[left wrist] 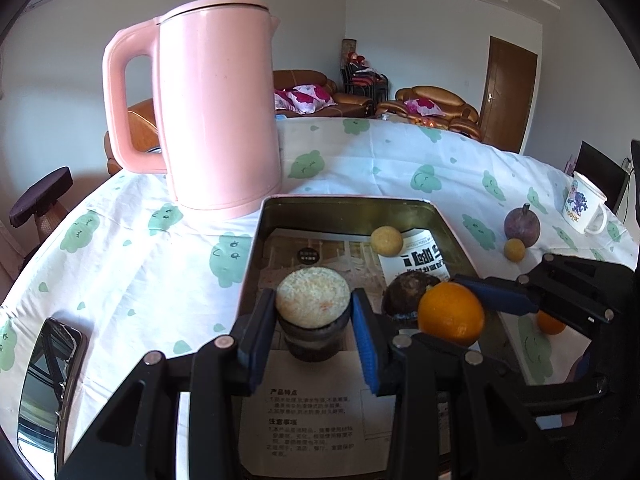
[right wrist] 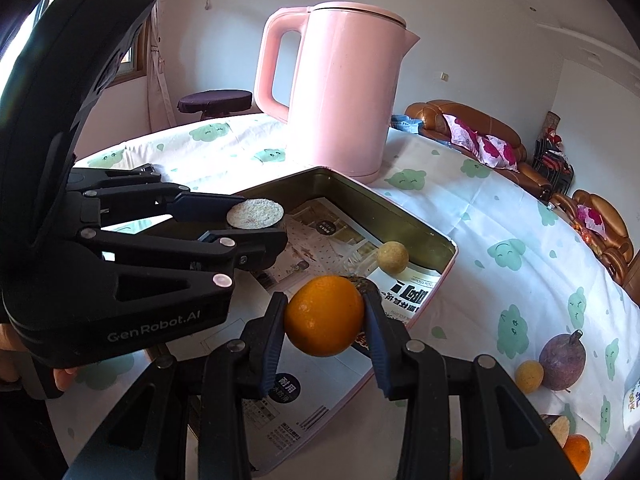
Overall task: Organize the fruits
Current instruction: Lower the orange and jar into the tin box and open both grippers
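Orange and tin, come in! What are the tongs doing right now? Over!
Right tongs shut on orange, over tin. Left tongs shut on cut dark fruit, also over tin. Small yellow fruit already inside. Nothing blocking.

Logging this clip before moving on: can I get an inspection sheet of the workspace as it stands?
Surface: round table with a white cloth printed with green blobs.
Job's things: metal tin lined with printed paper, holding a small yellow ball fruit and a dark round fruit; on the cloth, a purple fruit, a yellow ball and another orange.
Clutter: pink kettle, mug, phone.
Grippers: left hand-held gripper shut on a cut dark fruit; right hand-held gripper shut on an orange, both over the tin.
Cables: nothing seen.
Surroundings: sofas, stool, door.
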